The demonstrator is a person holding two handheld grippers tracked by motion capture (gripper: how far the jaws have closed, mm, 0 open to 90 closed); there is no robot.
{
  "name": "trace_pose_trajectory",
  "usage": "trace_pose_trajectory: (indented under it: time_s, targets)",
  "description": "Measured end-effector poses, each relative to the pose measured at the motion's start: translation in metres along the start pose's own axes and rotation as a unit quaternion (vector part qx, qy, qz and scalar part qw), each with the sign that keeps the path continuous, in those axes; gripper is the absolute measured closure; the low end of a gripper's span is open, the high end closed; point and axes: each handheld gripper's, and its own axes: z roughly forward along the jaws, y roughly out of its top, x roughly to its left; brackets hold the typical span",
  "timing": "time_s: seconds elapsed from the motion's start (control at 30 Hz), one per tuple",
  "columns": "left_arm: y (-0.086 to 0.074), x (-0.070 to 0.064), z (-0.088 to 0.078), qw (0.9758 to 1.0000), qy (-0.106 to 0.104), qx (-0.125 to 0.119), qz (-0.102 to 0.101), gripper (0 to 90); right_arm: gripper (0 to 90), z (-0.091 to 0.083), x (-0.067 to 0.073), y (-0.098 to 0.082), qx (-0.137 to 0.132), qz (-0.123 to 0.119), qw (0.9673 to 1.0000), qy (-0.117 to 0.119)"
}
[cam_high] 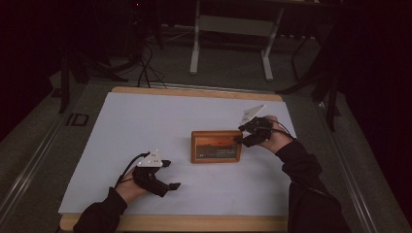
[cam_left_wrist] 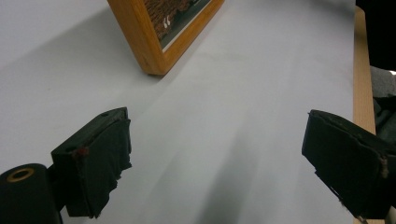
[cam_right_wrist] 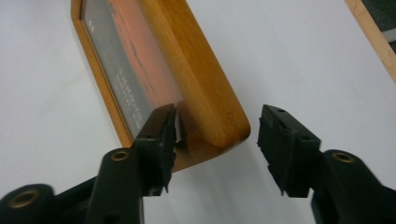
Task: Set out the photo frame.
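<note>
On the white sheet (cam_high: 145, 121) near the table's centre stands the wooden picture frame (cam_high: 216, 146). Right gripper (cam_high: 248, 135): jaws apart, straddling the frame's corner, with one pad at its front face, the other clear of it. Left gripper (cam_high: 167, 174): jaws wide apart, well clear of the frame. A wooden table edge (cam_high: 194, 223) borders the sheet; the room beyond is dark.

One wooden picture frame (cam_high: 216, 146), two hand-held grippers, left (cam_high: 171, 174) and right (cam_high: 241, 134), one white table mat (cam_high: 145, 121)
</note>
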Motion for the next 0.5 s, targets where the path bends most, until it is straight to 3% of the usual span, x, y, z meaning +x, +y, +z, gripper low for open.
trace_pose_trajectory:
  time_s: [0.27, 0.4, 0.5]
  targets:
    - [0.000, 0.000, 0.000, 1.0000, 0.000, -0.004, -0.001, 8.4, 42.2, -0.004, 0.011, 0.000, -0.027, 0.008, 0.9994, -0.020]
    - [0.000, -0.001, 0.001, 1.0000, 0.000, -0.003, 0.001, 8.4, 36.3, -0.010, 0.016, 0.001, -0.045, 0.029, 0.9983, -0.021]
    - [0.000, -0.001, 0.001, 1.0000, 0.000, -0.003, 0.002, 8.4, 29.4, -0.014, 0.020, 0.001, -0.055, 0.050, 0.9967, -0.034]
